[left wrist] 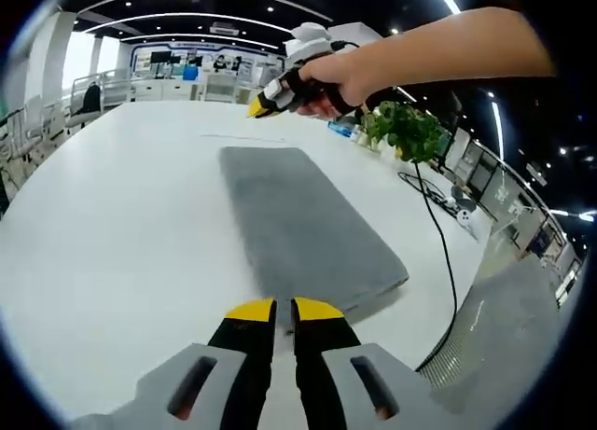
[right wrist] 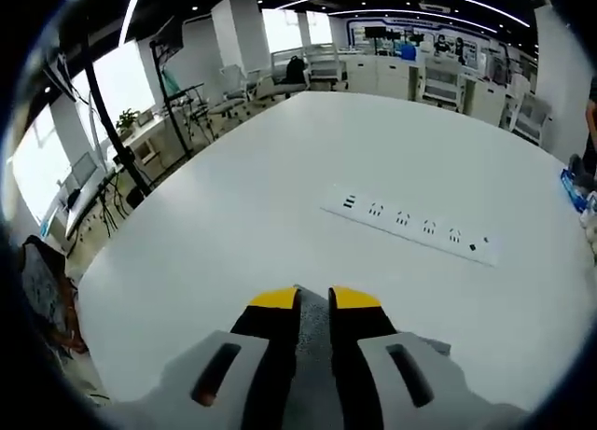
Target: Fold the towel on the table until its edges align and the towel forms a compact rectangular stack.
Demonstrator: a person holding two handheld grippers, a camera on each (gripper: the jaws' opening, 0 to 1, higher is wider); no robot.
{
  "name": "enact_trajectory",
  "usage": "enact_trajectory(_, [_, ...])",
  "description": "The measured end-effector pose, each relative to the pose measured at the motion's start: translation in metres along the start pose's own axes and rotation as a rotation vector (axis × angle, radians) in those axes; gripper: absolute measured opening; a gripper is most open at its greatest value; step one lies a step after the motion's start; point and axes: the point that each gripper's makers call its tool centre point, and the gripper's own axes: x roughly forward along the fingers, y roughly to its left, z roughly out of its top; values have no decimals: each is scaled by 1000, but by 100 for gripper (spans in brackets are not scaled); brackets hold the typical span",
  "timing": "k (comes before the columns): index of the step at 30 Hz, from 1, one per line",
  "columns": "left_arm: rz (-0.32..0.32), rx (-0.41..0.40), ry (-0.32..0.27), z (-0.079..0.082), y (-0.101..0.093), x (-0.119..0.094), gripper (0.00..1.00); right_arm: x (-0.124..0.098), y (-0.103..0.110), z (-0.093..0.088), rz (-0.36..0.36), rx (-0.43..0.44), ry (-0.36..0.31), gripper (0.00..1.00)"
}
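The grey towel (left wrist: 303, 227) lies flat on the white table (left wrist: 112, 234), running from the left gripper (left wrist: 284, 309) toward 12 o'clock. Left jaws: nearly together, empty, at the towel's near edge. Right gripper (right wrist: 314, 298): jaws close together over grey towel cloth (right wrist: 313, 355); whether they grip it cannot be told.

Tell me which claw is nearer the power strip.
Right. The right claw hovers over the towel at its far end, facing the power strip; the left claw is at the towel's near end.

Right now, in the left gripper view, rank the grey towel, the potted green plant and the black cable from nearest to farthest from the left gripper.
1. Grey folded towel, directly ahead.
2. Black cable, right, by the table edge.
3. Potted green plant, far right.
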Motion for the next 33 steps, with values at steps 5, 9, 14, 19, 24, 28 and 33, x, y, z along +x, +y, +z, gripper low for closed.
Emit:
enact_trajectory(5, [20, 2, -2, 2, 8, -2, 7, -9, -9, -3, -7, 2, -8, 11])
enact_trajectory(9, [25, 9, -7, 4, 6, -3, 7, -14, -16, 0, -11, 7, -20, 11])
enact_trajectory(14, [29, 24, -1, 3, 5, -4, 7, -27, -17, 3, -11, -13, -29, 14])
enact_trajectory(19, [39, 33, -10, 10, 5, -9, 7, -37, -13, 13, -3, -34, -55, 18])
enact_trajectory(24, [47, 44, -15, 15, 6, -12, 7, -48, -14, 25, 6, -138, -72, 18])
enact_trajectory(28, [47, 68, -20, 23, 4, -16, 7, -60, -15, 30, 8, -156, -79, 18])
enact_trajectory(33, [53, 90, -27, 32, 4, -20, 7, -74, -16, 37, 19, -109, -120, 19])
